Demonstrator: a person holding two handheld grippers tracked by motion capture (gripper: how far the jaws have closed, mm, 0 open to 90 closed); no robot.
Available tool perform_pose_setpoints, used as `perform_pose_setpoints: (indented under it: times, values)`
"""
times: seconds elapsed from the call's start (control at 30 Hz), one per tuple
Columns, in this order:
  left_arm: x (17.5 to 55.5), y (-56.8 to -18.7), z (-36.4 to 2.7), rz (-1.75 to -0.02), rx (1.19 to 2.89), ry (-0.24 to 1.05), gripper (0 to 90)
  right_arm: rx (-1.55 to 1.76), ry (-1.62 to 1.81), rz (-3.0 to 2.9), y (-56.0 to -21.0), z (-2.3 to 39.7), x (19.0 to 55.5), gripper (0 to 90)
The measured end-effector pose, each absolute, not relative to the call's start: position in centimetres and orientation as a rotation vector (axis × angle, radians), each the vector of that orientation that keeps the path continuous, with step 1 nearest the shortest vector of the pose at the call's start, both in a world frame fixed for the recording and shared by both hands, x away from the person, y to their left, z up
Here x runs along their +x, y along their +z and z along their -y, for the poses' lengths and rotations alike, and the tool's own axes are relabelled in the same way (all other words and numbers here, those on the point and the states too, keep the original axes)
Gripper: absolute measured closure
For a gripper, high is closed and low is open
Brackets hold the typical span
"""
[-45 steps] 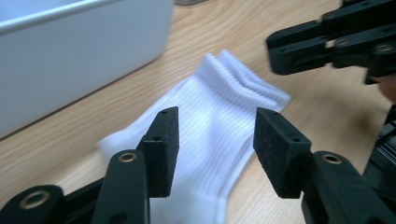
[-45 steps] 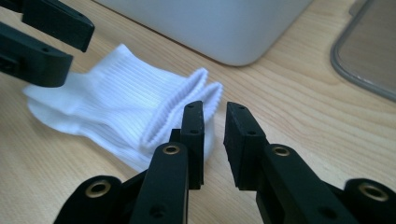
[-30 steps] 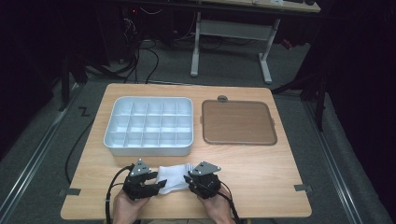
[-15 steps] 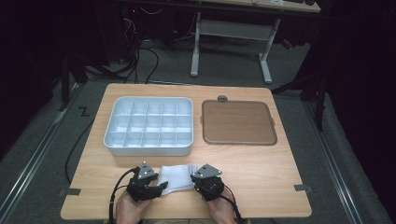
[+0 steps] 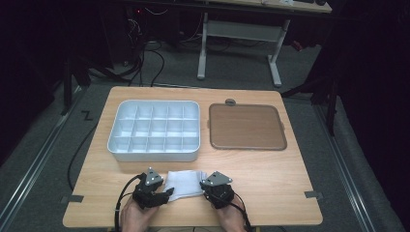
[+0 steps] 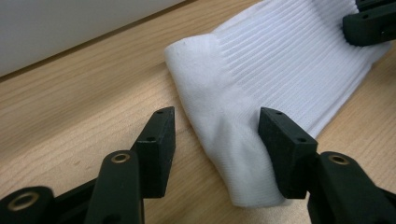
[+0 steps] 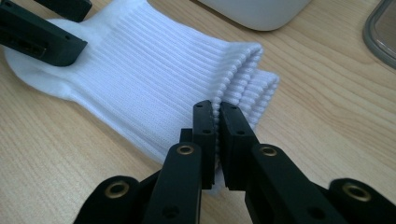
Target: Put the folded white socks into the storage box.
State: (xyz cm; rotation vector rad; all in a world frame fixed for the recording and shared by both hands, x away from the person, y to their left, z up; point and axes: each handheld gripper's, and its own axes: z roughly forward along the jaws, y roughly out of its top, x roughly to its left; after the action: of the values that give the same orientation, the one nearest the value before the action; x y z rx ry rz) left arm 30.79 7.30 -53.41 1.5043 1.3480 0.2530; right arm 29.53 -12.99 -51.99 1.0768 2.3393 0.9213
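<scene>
White sock (image 7: pixel 154 84): right claw (image 7: pixel 217 116) pinching cuff edge, left claw (image 6: pixel 215 135) spread w/ toe between.

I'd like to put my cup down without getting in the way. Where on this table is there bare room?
Bare wood lies in the front right corner, right of the right gripper and below the brown lid, and in the front left corner, left of the left gripper below the white compartment tray. The front middle is crowded: both grippers work on the white sock.
</scene>
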Motion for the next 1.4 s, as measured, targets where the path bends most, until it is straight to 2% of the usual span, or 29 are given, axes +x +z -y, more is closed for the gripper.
perform_pose_setpoints:
  times: [0.17,0.23,0.27,0.3,0.5,0.63,0.83,1.1,1.4]
  values:
    - [31.1,-53.1,-7.3,-1.369,1.519,0.216,47.4,1.079,0.914,-2.344,-51.9,12.9,29.7,84.2]
    - [31.4,-52.9,-7.4,-1.383,1.529,0.183,47.8,1.098,0.932,-2.352,-51.7,13.0,29.8,77.8]
    - [31.5,-52.8,-7.4,-1.387,1.53,0.171,47.8,1.098,0.932,-2.352,-51.7,13.0,29.8,77.8]
    - [31.7,-52.8,-7.4,-1.388,1.533,0.161,45.0,1.112,0.936,-2.353,-51.5,13.0,29.9,72.7]
    - [32.4,-51.5,-7.9,-1.39,1.457,0.127,41.9,1.116,0.98,-2.333,-50.7,13.3,29.5,68.0]
    - [33.7,-51.2,-8.1,-1.408,1.433,0.123,41.3,1.109,1.012,-2.307,-49.8,13.2,29.3,69.9]
    - [35.5,-51.2,-8.0,-1.435,1.416,0.122,41.5,1.051,1.081,-2.357,-48.9,11.8,29.4,84.8]
    - [36.2,-51.9,-7.7,-1.453,1.421,0.114,41.7,1.046,1.085,-2.413,-50.2,9.3,30.0,85.5]
    - [36.6,-52.6,-7.3,-1.469,1.438,0.124,43.1,1.07,1.028,-2.448,-51.9,9.0,30.1,85.5]
